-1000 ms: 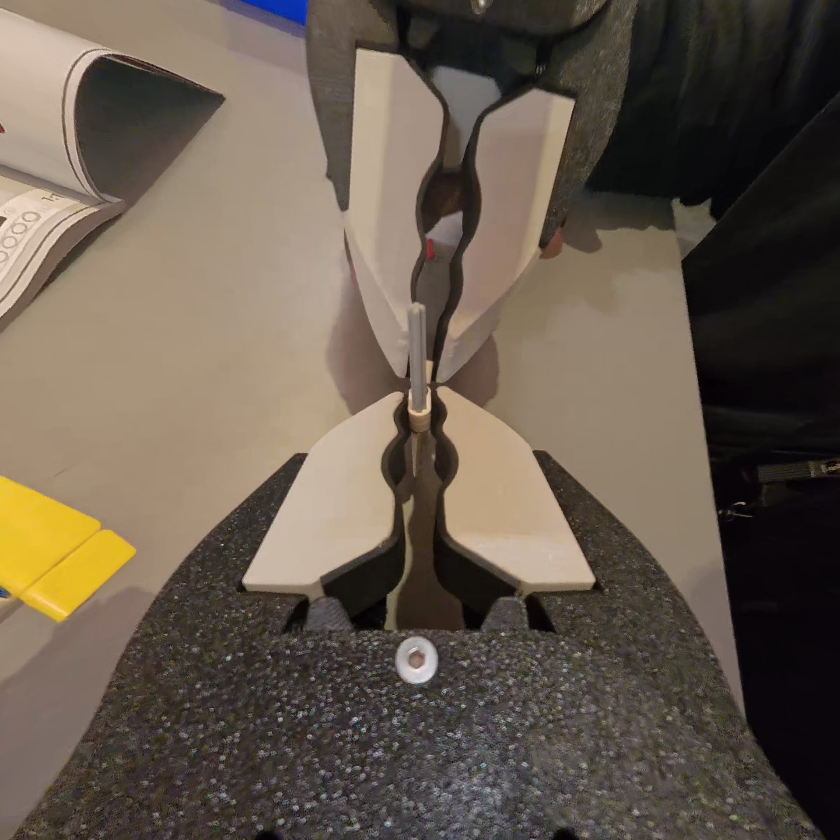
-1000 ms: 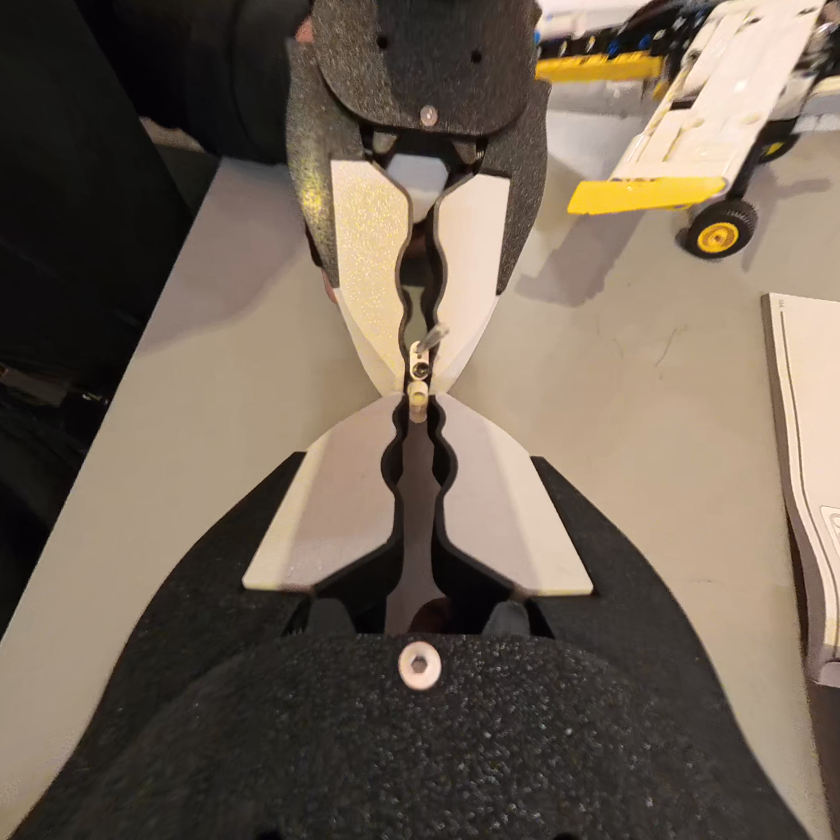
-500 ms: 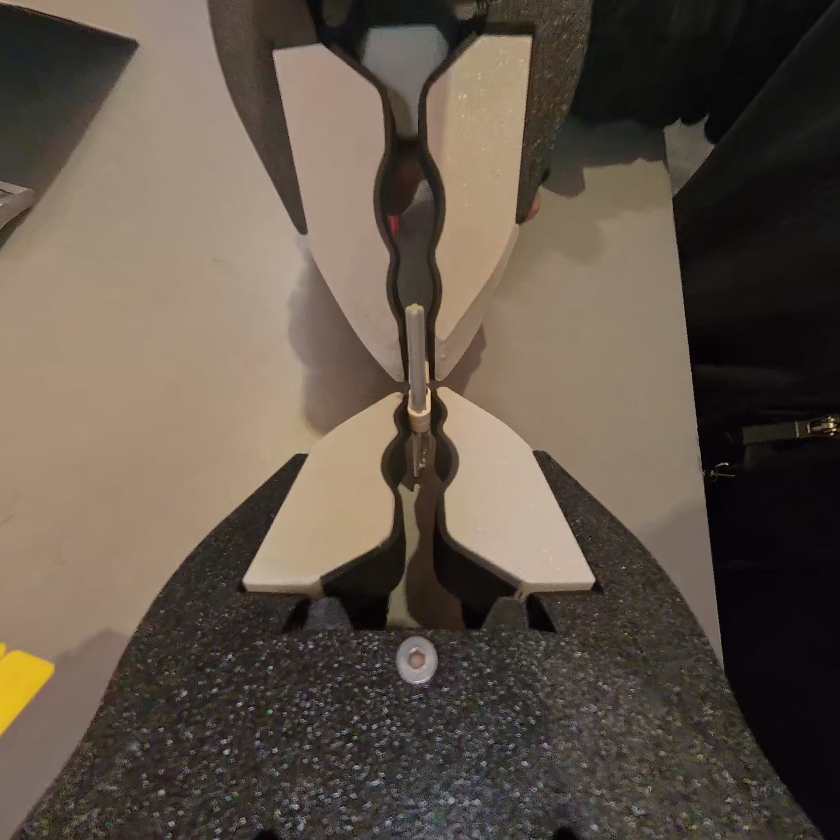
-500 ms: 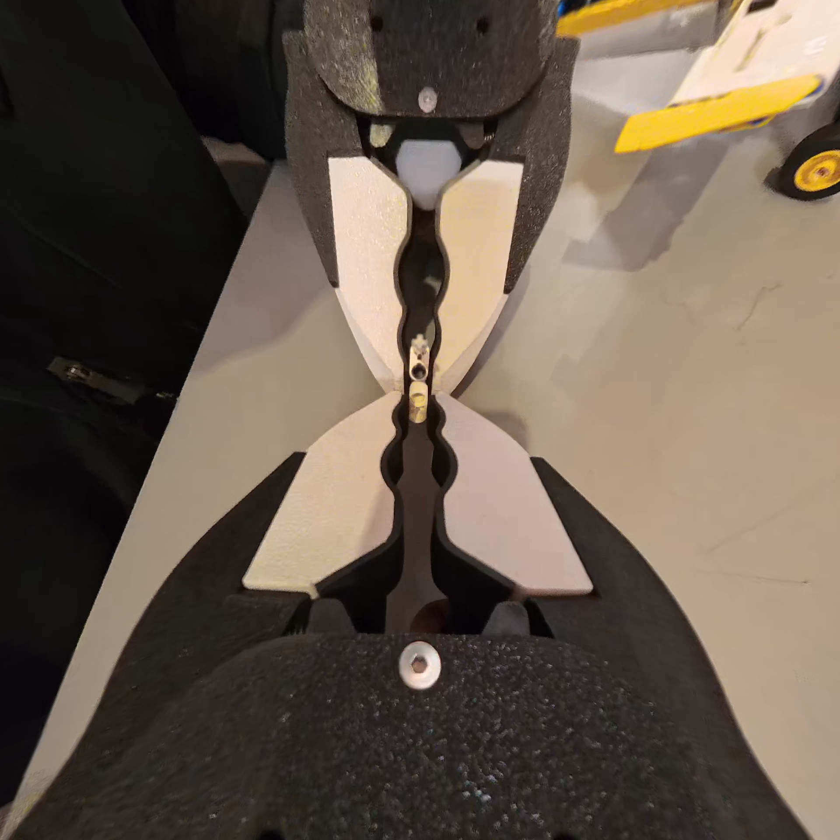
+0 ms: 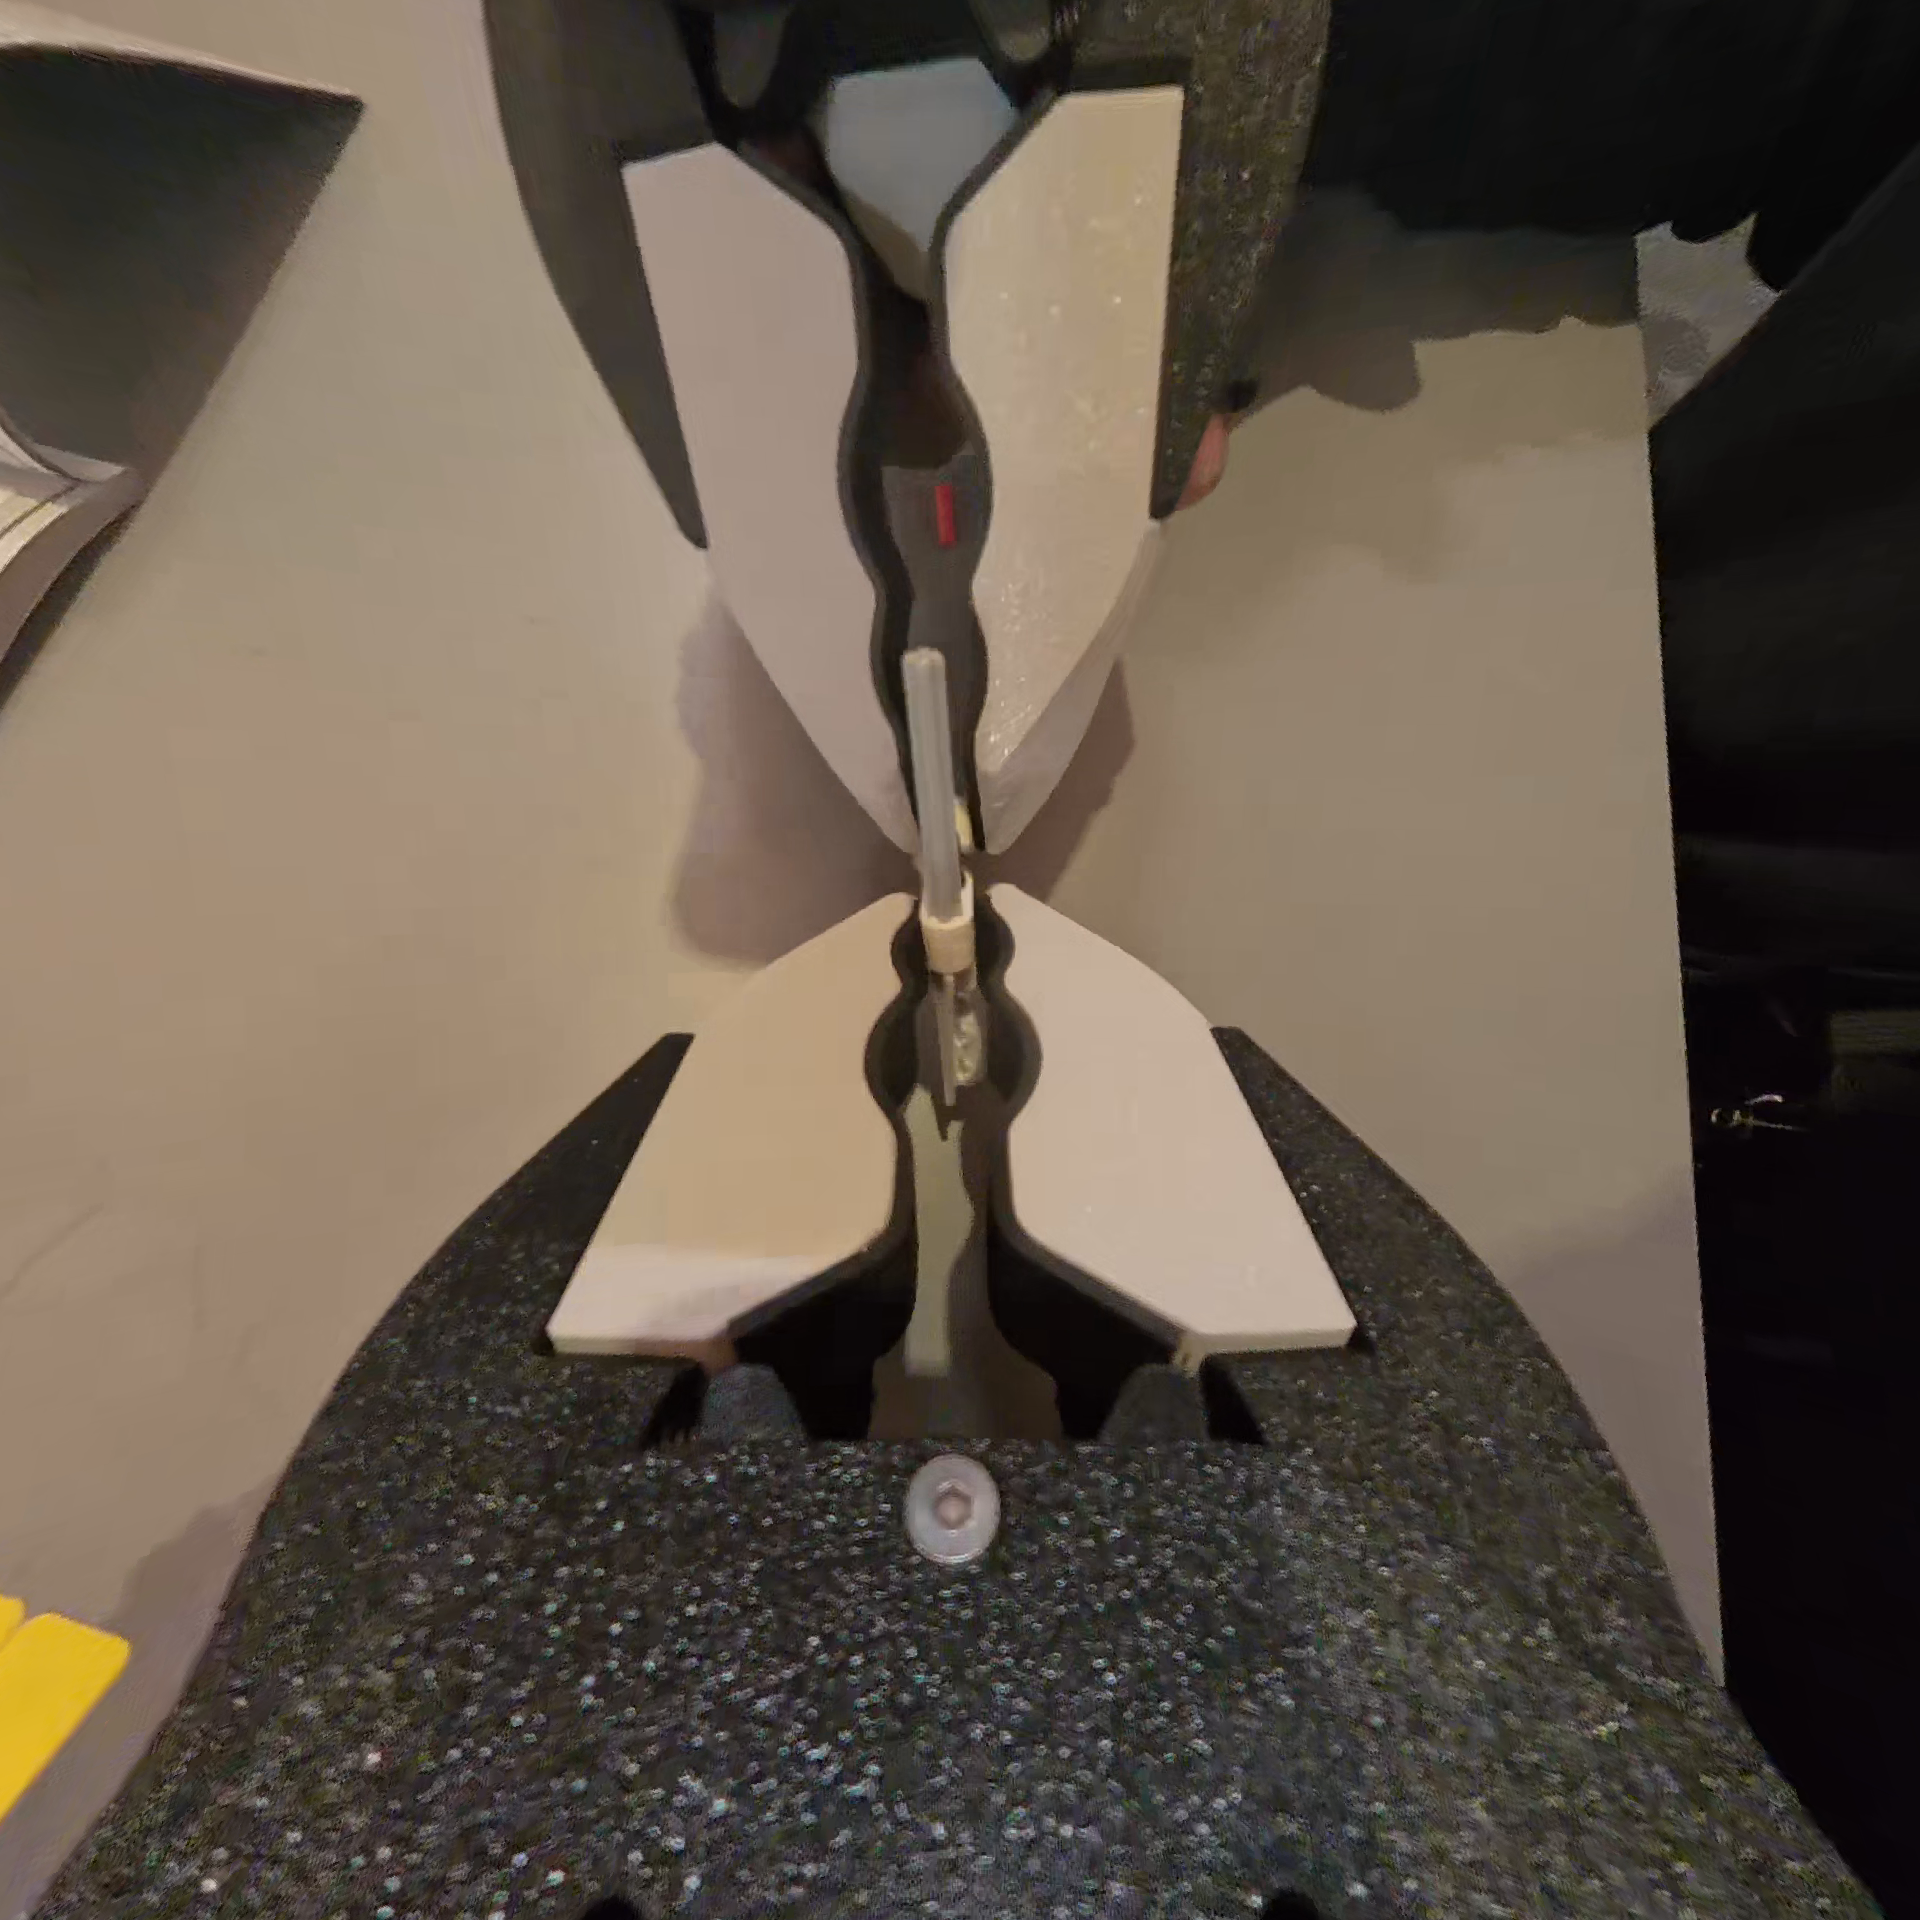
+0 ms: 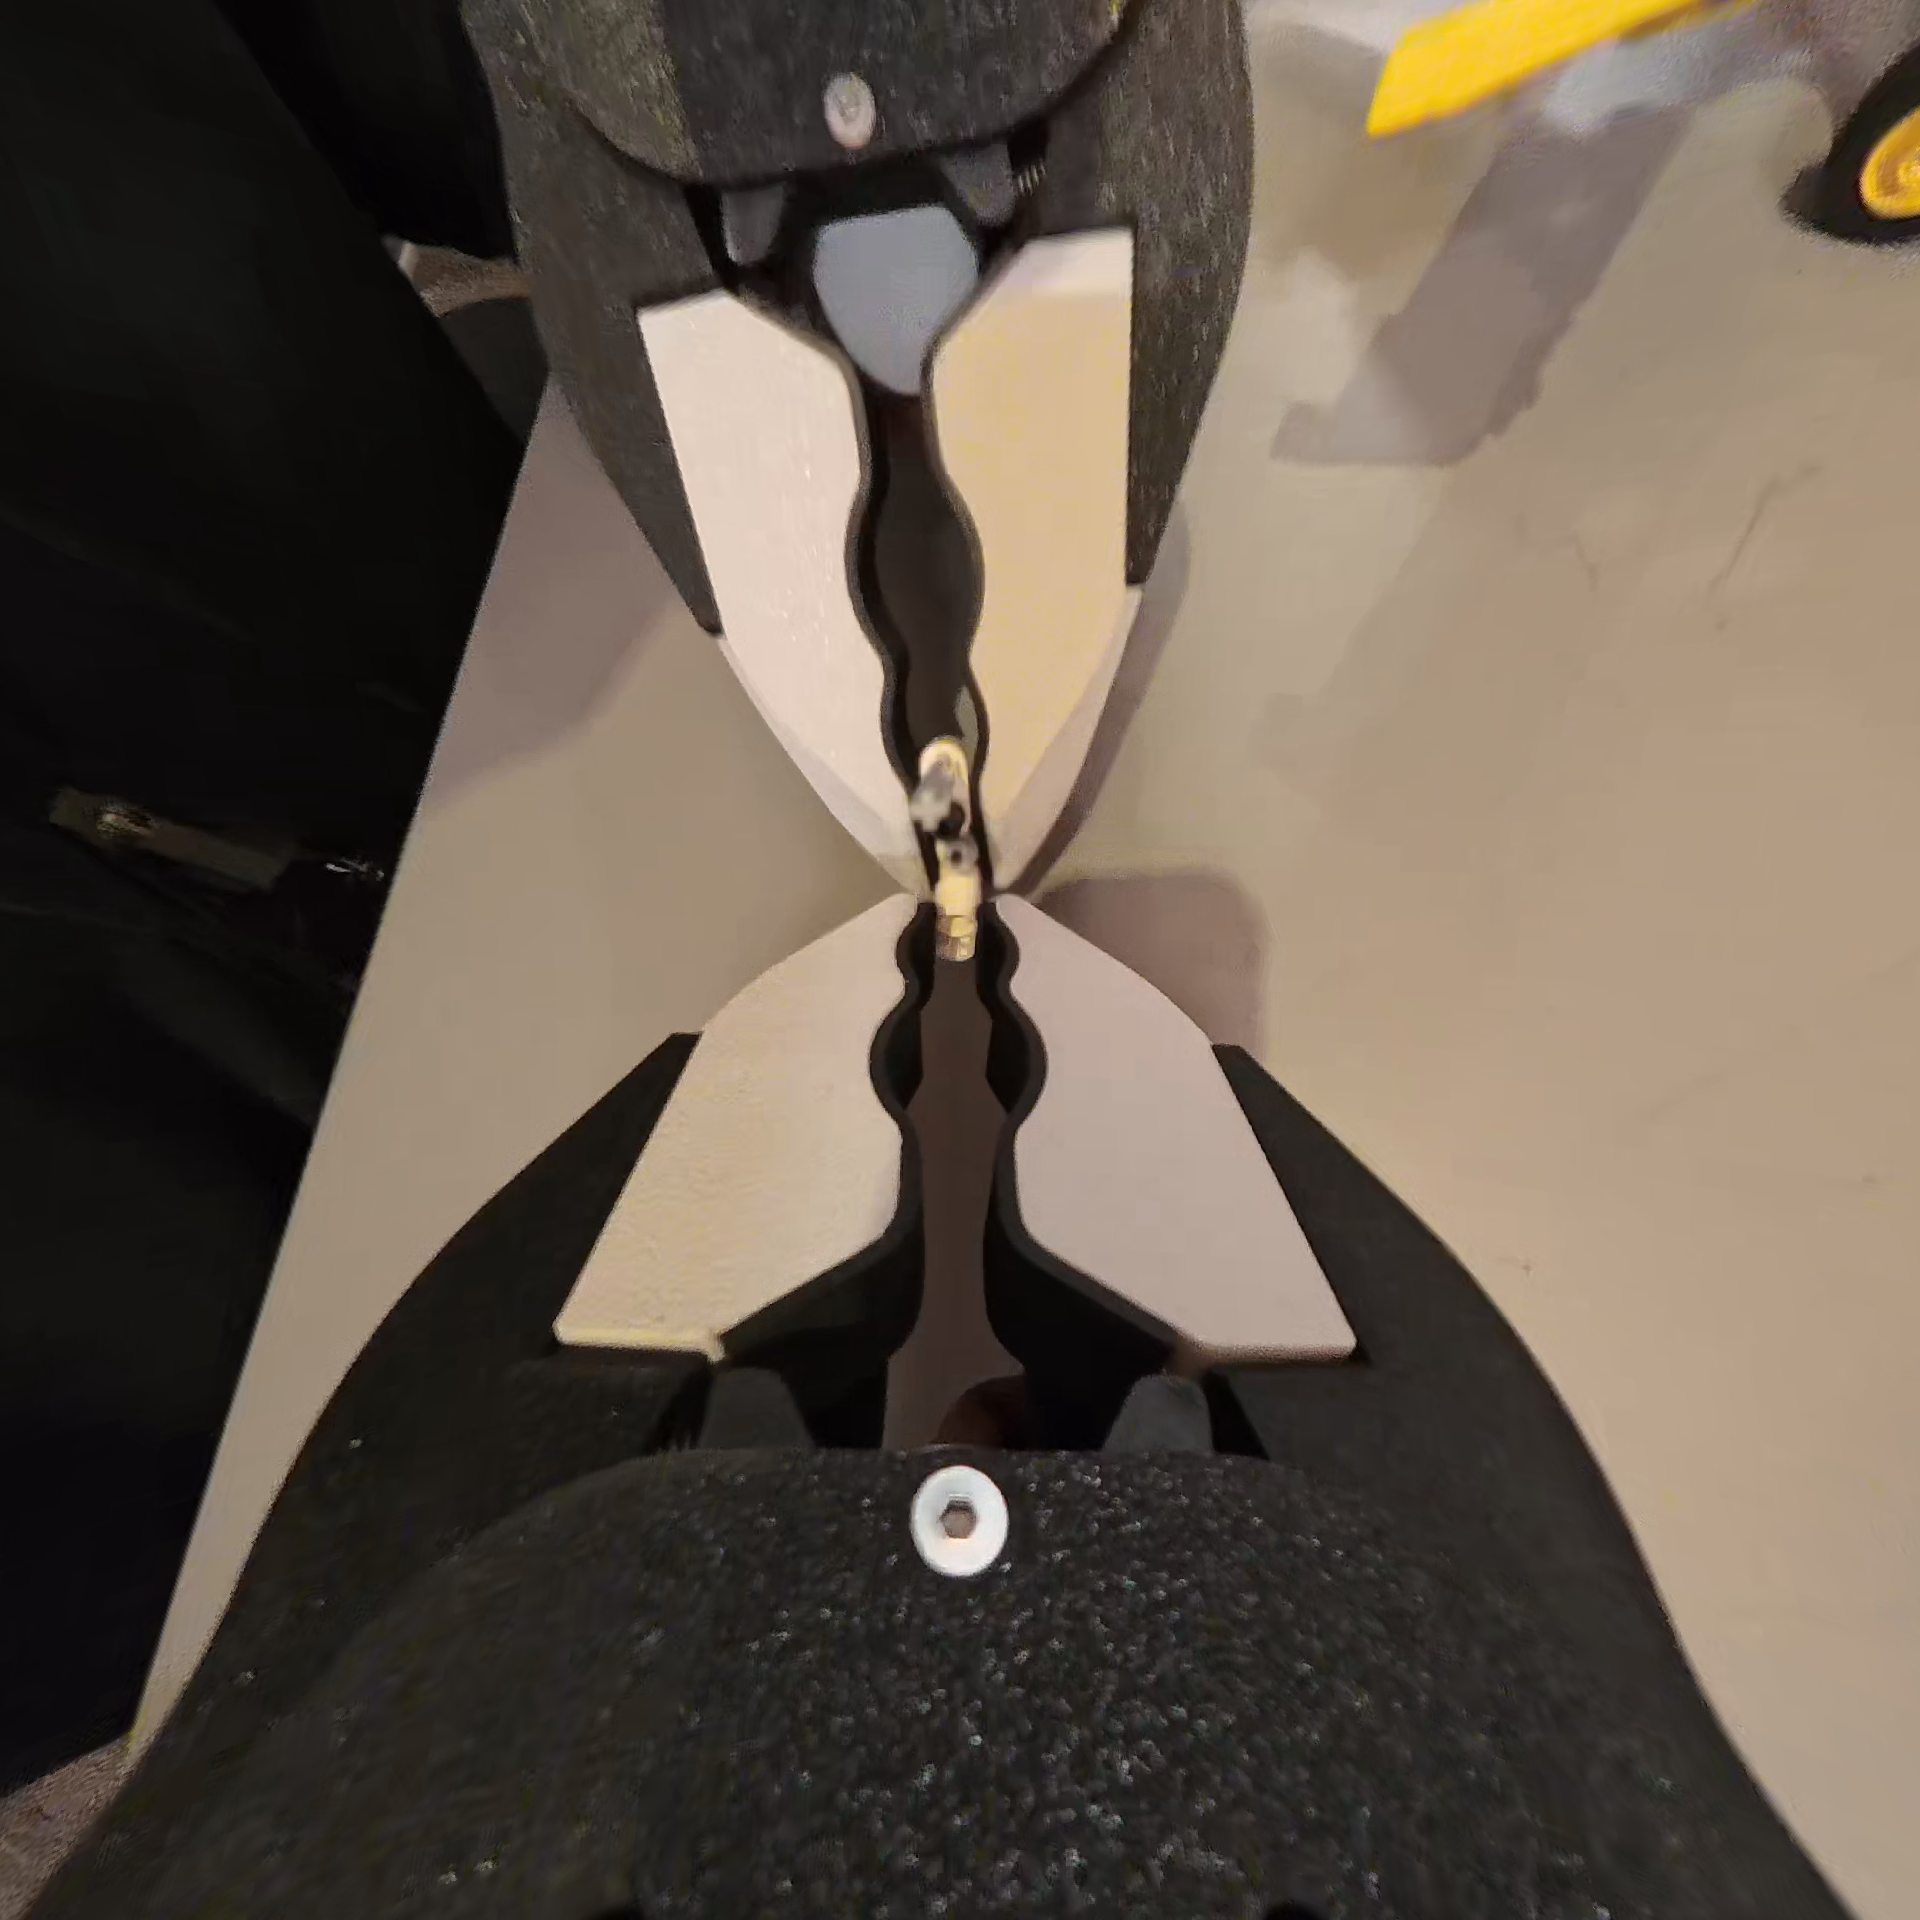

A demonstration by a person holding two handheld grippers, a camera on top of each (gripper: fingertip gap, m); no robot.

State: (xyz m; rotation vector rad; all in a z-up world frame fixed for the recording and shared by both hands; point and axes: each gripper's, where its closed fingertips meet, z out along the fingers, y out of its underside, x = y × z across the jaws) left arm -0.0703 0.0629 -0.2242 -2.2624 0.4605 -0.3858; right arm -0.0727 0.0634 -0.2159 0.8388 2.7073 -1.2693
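Note:
My two grippers meet tip to tip above the grey table [image 5: 364, 935]. My left gripper [image 5: 948, 920] is shut on a small tan bush [image 5: 948, 935] with a thin grey axle [image 5: 928, 758] through it. The axle rises in front of the right gripper's fingers [image 5: 790, 623]. My right gripper [image 6: 954, 914] is shut on a small tan pin [image 6: 954, 930], whose tip meets the tan piece [image 6: 954, 883] in the left gripper's fingers [image 6: 790, 623]. The axle's end [image 6: 938, 774] shows blurred between those fingers. The right gripper's pin also shows in the left wrist view [image 5: 966, 828].
An open booklet [image 5: 62, 312] lies at the far left. Yellow flat pieces [image 5: 52, 1704] lie at the near left. A yellow and white model vehicle [image 6: 1538, 52] with a yellow-hubbed wheel [image 6: 1881, 177] stands at the far right. The table's edge [image 5: 1662, 935] borders a person's dark clothing. The tips of both grippers are at nearly the same place.
Both grippers stay shut on their parts, tip to tip. The pair has shifted together; the booklet and the model vehicle have slid toward the frame edges, and each facing gripper looms larger.

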